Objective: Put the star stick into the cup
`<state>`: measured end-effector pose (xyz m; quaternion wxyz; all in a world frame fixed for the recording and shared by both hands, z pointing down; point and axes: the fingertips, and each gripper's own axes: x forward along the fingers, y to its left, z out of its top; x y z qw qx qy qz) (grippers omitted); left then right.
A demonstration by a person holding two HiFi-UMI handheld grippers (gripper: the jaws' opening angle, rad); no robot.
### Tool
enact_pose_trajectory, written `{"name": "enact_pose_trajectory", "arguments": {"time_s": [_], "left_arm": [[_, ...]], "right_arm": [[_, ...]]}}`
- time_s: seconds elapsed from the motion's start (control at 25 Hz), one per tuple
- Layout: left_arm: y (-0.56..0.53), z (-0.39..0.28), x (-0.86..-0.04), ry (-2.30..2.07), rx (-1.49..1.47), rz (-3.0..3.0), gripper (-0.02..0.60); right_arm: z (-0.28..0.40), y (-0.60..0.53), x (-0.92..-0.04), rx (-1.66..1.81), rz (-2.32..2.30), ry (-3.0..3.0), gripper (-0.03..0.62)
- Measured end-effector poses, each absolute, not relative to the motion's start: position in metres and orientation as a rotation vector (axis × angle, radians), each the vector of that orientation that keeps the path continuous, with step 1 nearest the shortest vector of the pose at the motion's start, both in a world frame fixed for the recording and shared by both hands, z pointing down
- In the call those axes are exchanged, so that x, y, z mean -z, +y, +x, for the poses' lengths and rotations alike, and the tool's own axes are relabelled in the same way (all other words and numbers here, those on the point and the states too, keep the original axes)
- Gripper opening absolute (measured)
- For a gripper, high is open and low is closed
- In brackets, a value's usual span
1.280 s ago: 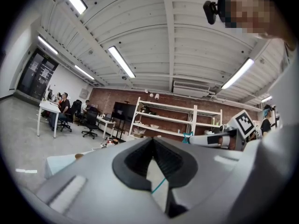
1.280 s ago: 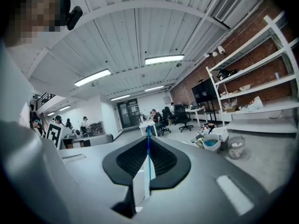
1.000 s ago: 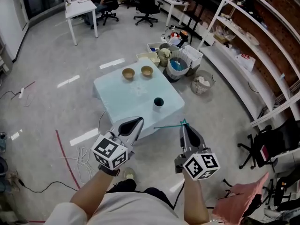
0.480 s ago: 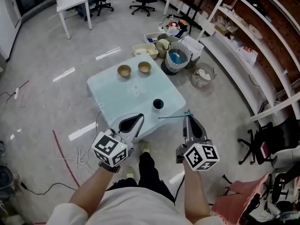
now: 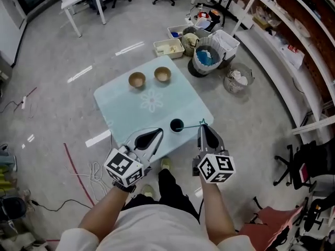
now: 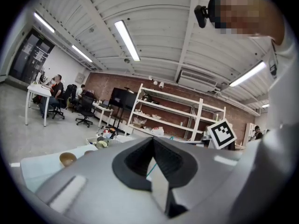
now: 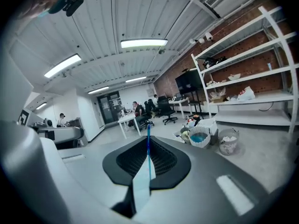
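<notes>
A dark cup point(image 5: 177, 125) stands near the front edge of the light-blue table point(image 5: 131, 109). My right gripper point(image 5: 202, 127) is shut on the thin teal star stick point(image 5: 192, 125). The star sits at the jaw tips, and the plain end reaches left to the cup's rim. In the right gripper view the stick point(image 7: 148, 143) shows as a blue line rising between the shut jaws. My left gripper point(image 5: 156, 133) hangs shut and holds nothing, just left of the cup at the table's front edge. The left gripper view looks across to the right gripper's marker cube point(image 6: 221, 133).
Two brown bowls point(image 5: 137, 79) point(image 5: 163, 74) sit at the table's far side. Bins and baskets point(image 5: 207, 56) crowd the floor beyond the table's right corner. White shelving point(image 5: 293, 41) runs along the right. Cables point(image 5: 94, 172) lie on the floor at the left.
Both grippers have moved forward to the table's front edge. The stick's plain end, which hung short of the cup, now reaches its rim.
</notes>
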<state>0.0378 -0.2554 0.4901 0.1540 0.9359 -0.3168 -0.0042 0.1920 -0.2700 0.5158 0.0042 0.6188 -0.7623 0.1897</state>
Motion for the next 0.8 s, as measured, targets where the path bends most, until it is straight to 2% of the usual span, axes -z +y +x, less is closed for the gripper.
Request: {"name": "enact_pose_trajectory", "arguments": {"time_s": [0.48, 0.8], "left_arm": [[-0.318, 0.074, -0.551, -0.971, -0.077, 2.590, 0.003], [-0.340, 0.073, -0.582, -0.993, -0.113, 2.541, 0.003]], "right_arm": [[0.200, -0.338, -0.624, -0.776, 1.719, -2.387, 0.026], [0.187, -0.349, -0.672, -0.863, 1.627, -2.351, 0.026]]}}
